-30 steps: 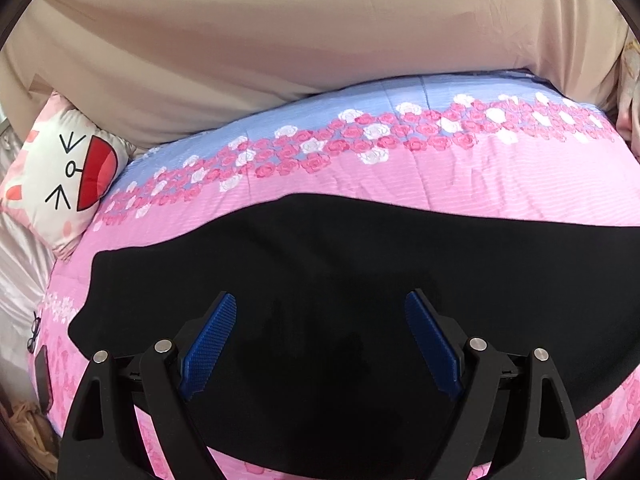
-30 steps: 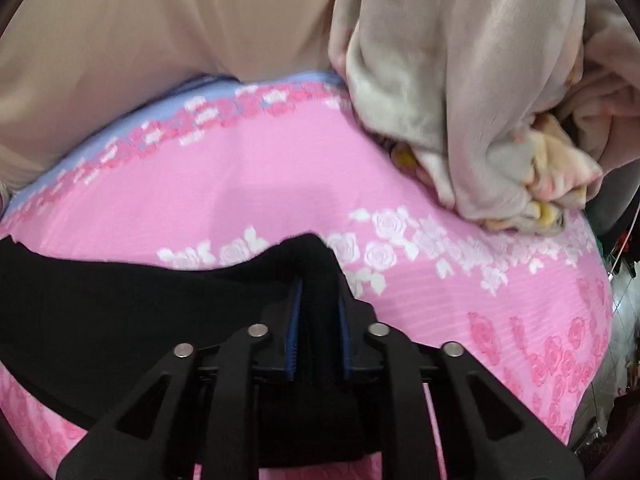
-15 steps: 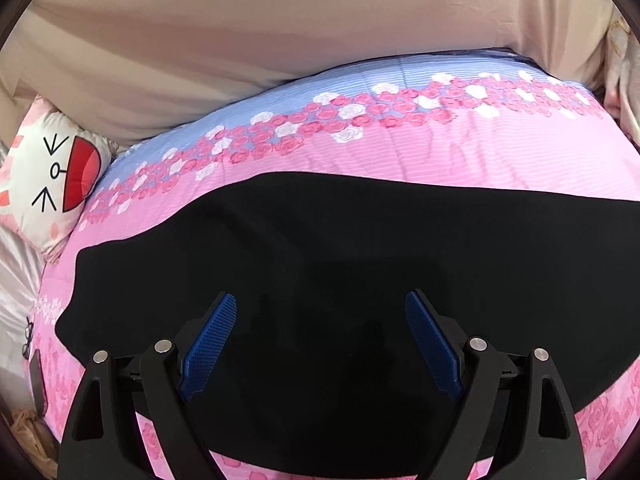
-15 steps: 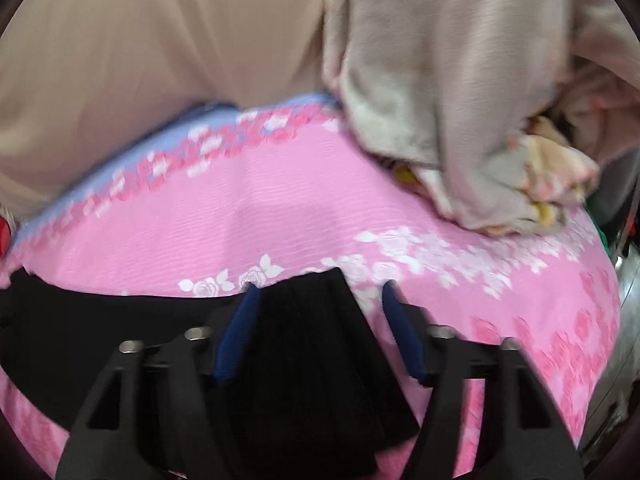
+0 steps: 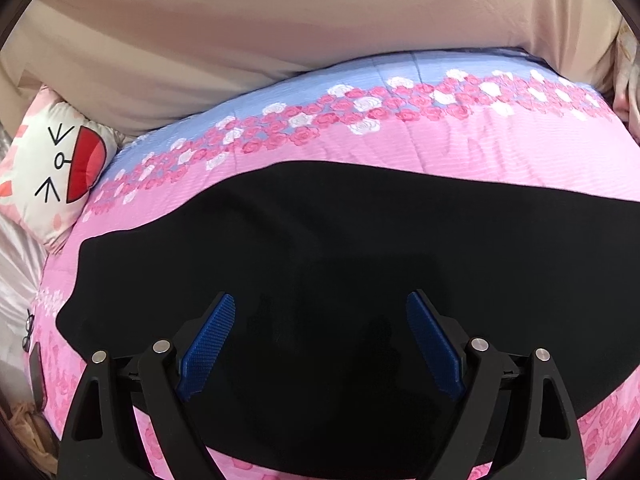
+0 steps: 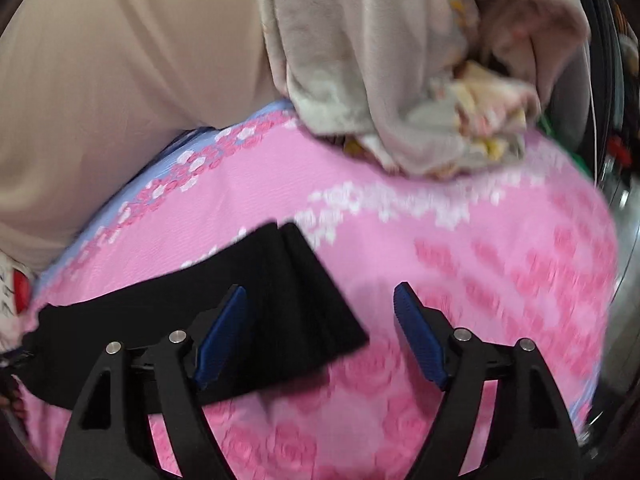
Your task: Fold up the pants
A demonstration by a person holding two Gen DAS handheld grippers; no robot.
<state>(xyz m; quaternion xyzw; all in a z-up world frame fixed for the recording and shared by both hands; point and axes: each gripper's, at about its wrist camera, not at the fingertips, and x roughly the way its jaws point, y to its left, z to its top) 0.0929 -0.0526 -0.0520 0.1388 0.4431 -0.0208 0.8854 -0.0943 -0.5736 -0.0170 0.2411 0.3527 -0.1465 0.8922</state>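
Black pants (image 6: 280, 300) released, right gripper (image 6: 320, 300) just opened

Pants (image 5: 360, 260) lie across the bedspread (image 5: 440, 148), pillow (image 5: 52, 168) at left, blanket (image 6: 380, 80) behind right.

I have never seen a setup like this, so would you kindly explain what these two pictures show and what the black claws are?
Each picture comes from a camera mounted on a hand-held gripper, looking forward along its two blue-padded fingers. A person holds one in each hand; there is no robot arm. The left gripper hangs open above black pants spread flat on a pink flowered bedspread. The right gripper has just been opening; the end of the pants lies loose by its left finger, so nothing is held. A cartoon pillow sits to the left, and a beige blanket is heaped at the back.
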